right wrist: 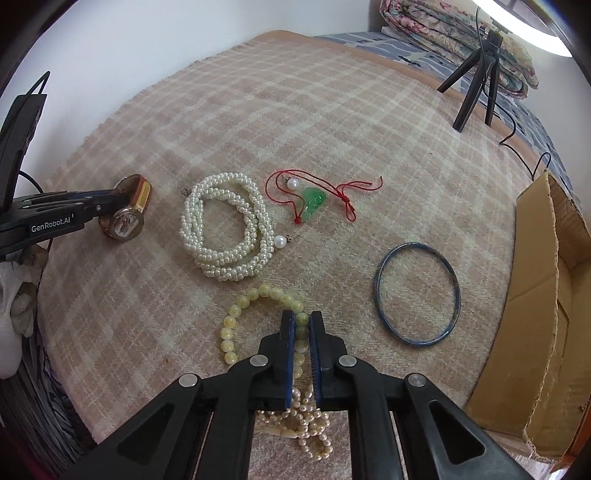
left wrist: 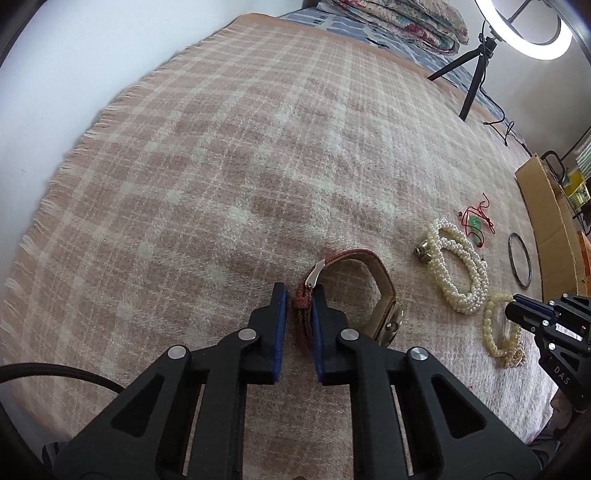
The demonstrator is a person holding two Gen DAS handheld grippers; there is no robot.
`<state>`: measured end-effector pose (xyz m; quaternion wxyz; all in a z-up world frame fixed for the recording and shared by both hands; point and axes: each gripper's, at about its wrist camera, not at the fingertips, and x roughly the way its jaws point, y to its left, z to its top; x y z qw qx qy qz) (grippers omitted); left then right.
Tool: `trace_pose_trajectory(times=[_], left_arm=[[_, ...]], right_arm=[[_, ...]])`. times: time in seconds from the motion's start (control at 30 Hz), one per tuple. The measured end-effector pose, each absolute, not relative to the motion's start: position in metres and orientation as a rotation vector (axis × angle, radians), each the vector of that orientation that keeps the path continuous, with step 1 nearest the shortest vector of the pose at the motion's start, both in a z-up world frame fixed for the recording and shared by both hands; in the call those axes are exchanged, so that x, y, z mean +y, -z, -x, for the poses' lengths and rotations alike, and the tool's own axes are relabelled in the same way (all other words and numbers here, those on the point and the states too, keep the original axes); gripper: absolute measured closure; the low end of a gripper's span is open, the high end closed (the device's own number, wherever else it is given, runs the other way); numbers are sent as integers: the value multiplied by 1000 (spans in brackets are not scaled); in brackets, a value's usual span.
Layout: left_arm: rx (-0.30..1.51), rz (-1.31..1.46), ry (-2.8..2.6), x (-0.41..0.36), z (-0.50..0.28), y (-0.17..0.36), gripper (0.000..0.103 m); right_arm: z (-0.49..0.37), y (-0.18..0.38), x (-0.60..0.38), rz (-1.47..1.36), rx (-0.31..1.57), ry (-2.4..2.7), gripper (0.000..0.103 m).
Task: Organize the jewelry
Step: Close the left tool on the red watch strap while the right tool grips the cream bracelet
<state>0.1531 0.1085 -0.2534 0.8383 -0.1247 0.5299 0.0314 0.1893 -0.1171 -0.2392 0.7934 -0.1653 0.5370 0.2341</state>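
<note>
A watch with a red-brown strap (left wrist: 351, 280) stands on its side on the plaid blanket (left wrist: 221, 166). My left gripper (left wrist: 298, 295) is closed around its strap; it also shows in the right wrist view (right wrist: 110, 206) beside the watch face (right wrist: 123, 223). My right gripper (right wrist: 302, 319) is shut on a cream bead bracelet (right wrist: 240, 317), which also shows in the left wrist view (left wrist: 496, 328). A coiled pearl necklace (right wrist: 225, 229), a green pendant on red cord (right wrist: 314, 199), two loose pearl earrings (right wrist: 279, 242) and a dark bangle (right wrist: 417, 293) lie on the blanket.
An open cardboard box (right wrist: 535, 314) stands at the blanket's right edge. A ring light on a black tripod (right wrist: 476, 74) stands at the back right, with folded quilts (right wrist: 443, 26) behind. A small pinkish pearl strand (right wrist: 310, 424) lies under my right gripper.
</note>
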Motion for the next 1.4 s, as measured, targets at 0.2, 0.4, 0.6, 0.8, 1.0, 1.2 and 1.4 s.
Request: trace_pose_trajectory(times=[0.2, 0.4, 0.6, 0.8, 1.0, 1.2, 1.4], left_arm=[[1108, 279, -64, 109, -145, 249, 95], [1088, 286, -61, 109, -137, 241, 95], [1062, 286, -63, 110, -131, 227, 95], [1034, 283, -50, 106, -126, 212, 95], [1008, 278, -9, 92, -121, 194, 95], [989, 275, 54, 66, -121, 178, 95], [973, 258, 139, 29, -122, 163, 95]], right_arm=[[-178, 222, -119, 327, 1106, -503, 98], [-170, 204, -119, 306, 1059, -507, 98], [-163, 189, -120, 290, 1020, -505, 98], [-155, 170, -127, 267, 974, -500, 98], [-148, 145, -146, 252, 918, -482, 98], [-142, 119, -173, 229, 863, -446, 98], [-138, 96, -208, 215, 815, -392, 98]])
